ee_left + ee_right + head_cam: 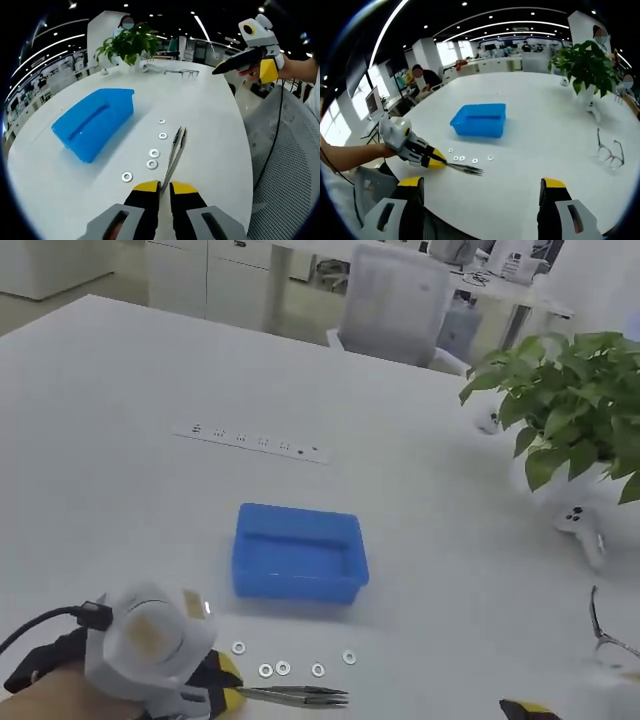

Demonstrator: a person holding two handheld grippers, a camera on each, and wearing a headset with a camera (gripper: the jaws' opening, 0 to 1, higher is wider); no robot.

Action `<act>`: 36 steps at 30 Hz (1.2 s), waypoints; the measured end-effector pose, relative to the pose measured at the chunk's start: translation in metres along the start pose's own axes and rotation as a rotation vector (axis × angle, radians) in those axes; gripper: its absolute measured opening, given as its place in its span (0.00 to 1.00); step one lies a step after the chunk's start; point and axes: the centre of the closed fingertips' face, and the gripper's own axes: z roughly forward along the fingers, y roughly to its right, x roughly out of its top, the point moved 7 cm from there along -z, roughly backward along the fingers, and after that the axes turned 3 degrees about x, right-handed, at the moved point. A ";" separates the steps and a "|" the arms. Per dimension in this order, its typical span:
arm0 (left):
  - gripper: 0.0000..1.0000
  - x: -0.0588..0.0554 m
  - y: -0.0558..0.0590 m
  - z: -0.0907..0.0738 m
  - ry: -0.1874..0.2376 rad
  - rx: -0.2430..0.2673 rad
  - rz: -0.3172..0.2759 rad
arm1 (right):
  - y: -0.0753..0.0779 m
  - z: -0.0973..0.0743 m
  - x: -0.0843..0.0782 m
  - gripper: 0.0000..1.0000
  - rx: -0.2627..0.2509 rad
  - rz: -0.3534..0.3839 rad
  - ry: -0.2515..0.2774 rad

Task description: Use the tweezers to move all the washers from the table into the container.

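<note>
At the near edge of the table (120, 390), the left tongs (165, 189) pinch narrow on the tweezers (175, 150). Five washers (152, 163) lie at 9 o'clock of the tweezers, and the blue container (298, 585) sits at 12 o'clock of the washers in the head view. A flat washer could skid or flick away if the tips close off-centre, or drop short of the rim. The right gripper view makes plain what the head view leaves unclear: the right tongs (481, 186) are spread wide and empty.
</note>
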 end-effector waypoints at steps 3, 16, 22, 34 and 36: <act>0.00 -0.001 0.003 -0.001 0.007 -0.002 0.019 | -0.003 0.001 0.000 0.95 0.005 -0.007 -0.005; 0.00 0.021 0.020 -0.030 0.050 0.024 0.064 | -0.019 0.003 0.006 0.93 0.050 -0.063 -0.009; 0.00 0.036 0.030 -0.049 0.093 0.041 0.087 | -0.032 0.010 0.010 0.89 0.112 -0.104 -0.021; 0.00 0.054 0.064 -0.071 0.143 0.017 0.128 | -0.063 0.031 -0.006 0.55 0.278 -0.231 -0.103; 0.00 0.054 0.069 -0.073 0.139 0.012 0.145 | -0.068 0.036 -0.010 0.47 0.307 -0.231 -0.115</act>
